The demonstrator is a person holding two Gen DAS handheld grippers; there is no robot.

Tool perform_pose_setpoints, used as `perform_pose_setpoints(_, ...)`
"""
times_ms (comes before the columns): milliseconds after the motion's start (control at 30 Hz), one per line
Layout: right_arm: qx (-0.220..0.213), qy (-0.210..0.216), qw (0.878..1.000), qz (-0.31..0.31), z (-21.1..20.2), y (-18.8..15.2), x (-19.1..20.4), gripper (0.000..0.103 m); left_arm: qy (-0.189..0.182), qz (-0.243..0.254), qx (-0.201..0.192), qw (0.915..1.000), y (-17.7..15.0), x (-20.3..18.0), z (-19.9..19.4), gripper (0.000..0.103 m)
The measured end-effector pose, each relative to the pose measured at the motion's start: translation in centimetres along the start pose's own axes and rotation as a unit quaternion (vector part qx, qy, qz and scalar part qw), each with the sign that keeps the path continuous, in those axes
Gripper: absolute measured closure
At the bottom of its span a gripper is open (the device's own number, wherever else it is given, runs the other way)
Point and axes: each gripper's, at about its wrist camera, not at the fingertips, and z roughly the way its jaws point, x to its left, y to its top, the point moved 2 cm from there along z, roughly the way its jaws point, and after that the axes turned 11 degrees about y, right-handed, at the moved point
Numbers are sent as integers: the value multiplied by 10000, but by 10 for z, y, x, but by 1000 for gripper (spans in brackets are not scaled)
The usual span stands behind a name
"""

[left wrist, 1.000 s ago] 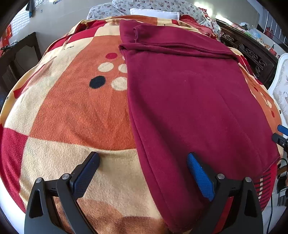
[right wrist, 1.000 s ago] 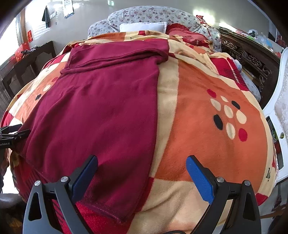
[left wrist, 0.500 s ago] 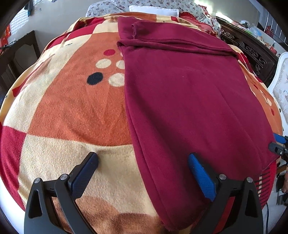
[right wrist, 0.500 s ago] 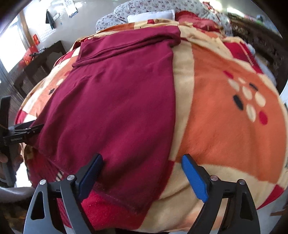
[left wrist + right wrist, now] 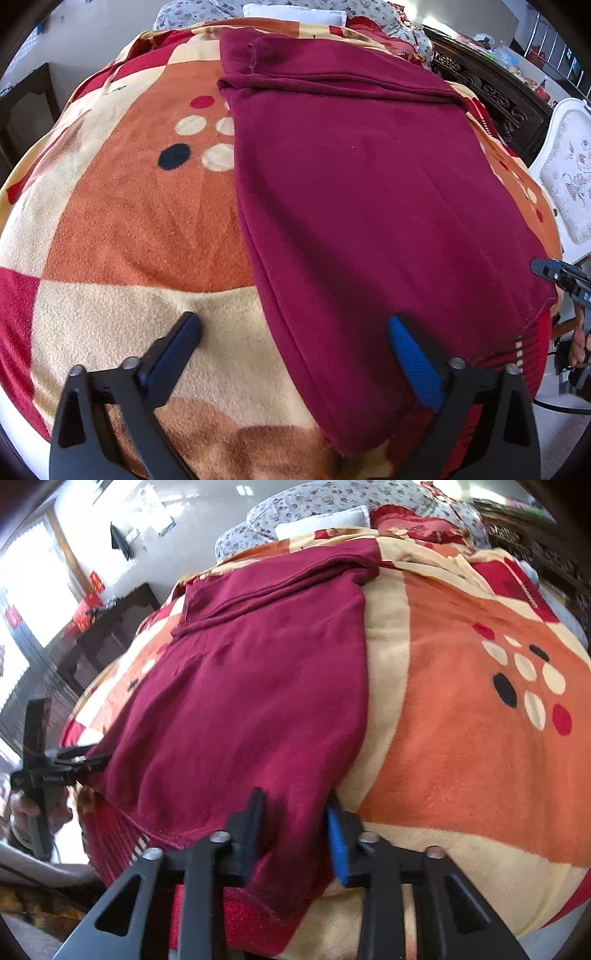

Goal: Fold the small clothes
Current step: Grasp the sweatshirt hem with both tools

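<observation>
A maroon garment (image 5: 369, 206), a soft knit top or similar with its far end already doubled over in a band, lies flat on a bed covered by an orange, cream and red patterned blanket (image 5: 122, 229). Its near hem hangs toward the bed's front edge, which puts both lower corners within reach of the person's two tools.

The right gripper (image 5: 295, 830) sits at the garment's near right corner, and its jaws are closing with a bunched fold of maroon fabric between them; the cloth already puckers and darkens there, so the pads seem to be pinching it. The left gripper (image 5: 291, 347) hovers over the opposite near corner. Its jaws stand wide and are closing, one pad over bare blanket and the blue pad over the fabric, straddling the side edge without pressing it yet.

Taking both hem corners at once likely serves to lift the near edge evenly and carry it toward the doubled band, keeping the fold square. The cloth looks limp and thick, so a shallow pinch could slip. The blanket's pile beneath might get caught too.
</observation>
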Motion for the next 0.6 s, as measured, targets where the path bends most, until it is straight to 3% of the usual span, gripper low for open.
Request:
perform_pose_setpoints(67,-10,109,9999,-49,-2,3,2,86,85,101,-61,9999,0,-1,-5,50)
perform_pose_setpoints(100,-16,154,9998,-86,-2,5,4,87,17,165,-59,9998,0,-2,-7,60)
perform_pose_setpoints(133,-21,202,9997,-125,-2,8,6,87,-114,217,-18,9997,1,-3,-10,77)
perform_pose_setpoints(167,-27,271,9995,-147,-2,11,9,88,-169,267,5,9995,2,-4,-13,84)
perform_pose_setpoints(233,-118,511,9986,-101,-6,20,11,88,-170,378,-59,9991,5,-6,-19,92)
perform_pose_setpoints(433,-510,980,9939,57,-26,52,9,88,-439,359,-559,9968,33,2,-52,93)
perform_pose_setpoints(600,-809,1113,9905,-65,-29,83,12,88,-509,266,-887,9944,69,6,-63,94)
